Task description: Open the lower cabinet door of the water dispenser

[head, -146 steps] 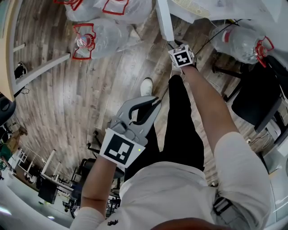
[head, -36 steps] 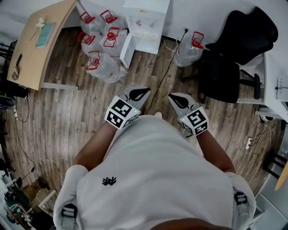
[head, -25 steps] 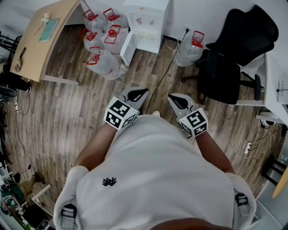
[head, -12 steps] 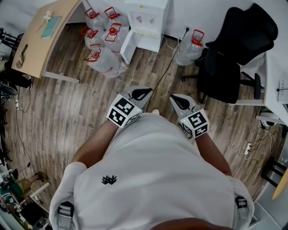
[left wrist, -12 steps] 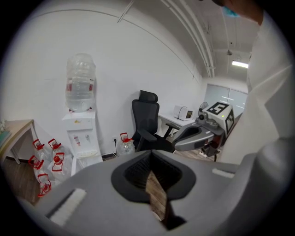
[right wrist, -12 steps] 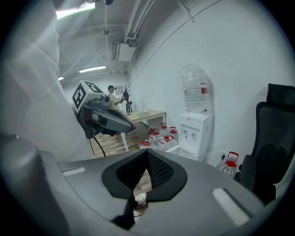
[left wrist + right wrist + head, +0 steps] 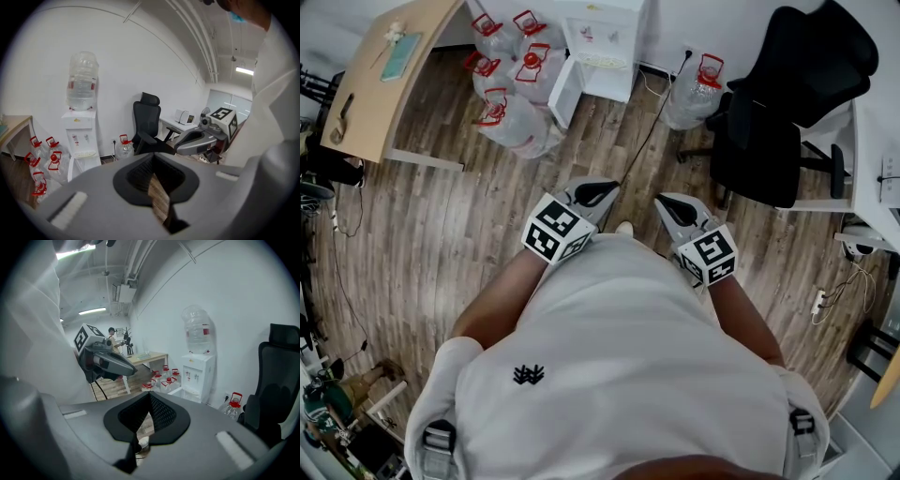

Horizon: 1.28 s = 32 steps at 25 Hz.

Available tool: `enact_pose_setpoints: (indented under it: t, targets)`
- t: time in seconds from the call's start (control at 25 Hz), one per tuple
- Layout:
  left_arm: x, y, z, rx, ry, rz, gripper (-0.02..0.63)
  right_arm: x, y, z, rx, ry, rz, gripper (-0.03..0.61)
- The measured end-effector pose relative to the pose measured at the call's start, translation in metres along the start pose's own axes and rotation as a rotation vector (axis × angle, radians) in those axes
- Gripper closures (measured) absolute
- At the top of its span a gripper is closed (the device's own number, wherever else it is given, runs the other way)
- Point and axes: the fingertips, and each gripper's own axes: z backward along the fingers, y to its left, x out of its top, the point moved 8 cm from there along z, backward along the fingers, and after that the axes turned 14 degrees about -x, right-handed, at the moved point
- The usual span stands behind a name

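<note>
The white water dispenser [image 7: 602, 42] stands against the far wall, with a clear bottle [image 7: 82, 84] on top. Its lower cabinet door [image 7: 565, 94] hangs swung open to the left. My left gripper [image 7: 611, 186] and right gripper [image 7: 660, 200] are held side by side at the chest, well back from the dispenser, both shut and empty. In the left gripper view the dispenser [image 7: 80, 136] is far off at left and the right gripper [image 7: 187, 140] hovers at right. The right gripper view has the dispenser [image 7: 198, 376] ahead and the left gripper [image 7: 126, 369] at left.
Several red-capped water jugs [image 7: 511, 94] crowd the floor left of the dispenser, and one jug [image 7: 698, 89] sits to its right. A black office chair [image 7: 778, 122] stands at right and a wooden desk [image 7: 389, 84] at left. A black cable [image 7: 652, 131] runs across the wooden floor.
Several seconds ago the right gripper was stretched low toward the floor; now both grippers are drawn back at the chest. Over the last second the scene barely shifted.
</note>
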Motion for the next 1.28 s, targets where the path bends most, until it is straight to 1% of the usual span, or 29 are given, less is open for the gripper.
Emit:
enact_pose_setpoints:
  t: [0.24, 0.56, 0.88, 1.28]
  targets:
    - [-0.009, 0.008, 0.007, 0.023, -0.002, 0.021, 0.56, 0.001, 0.003, -0.006, 0.01, 0.001, 0.005, 0.578]
    - [-0.008, 0.017, 0.015, 0.041, -0.012, 0.027, 0.56, 0.009, 0.006, -0.02, 0.033, 0.007, 0.018, 0.578]
    - [-0.01, 0.039, 0.027, 0.052, -0.026, 0.046, 0.56, 0.016, 0.011, -0.045, 0.048, 0.02, 0.027, 0.578]
    - [-0.006, 0.087, 0.06, 0.047, -0.04, 0.066, 0.56, 0.054, 0.026, -0.093, 0.049, 0.029, 0.047, 0.578]
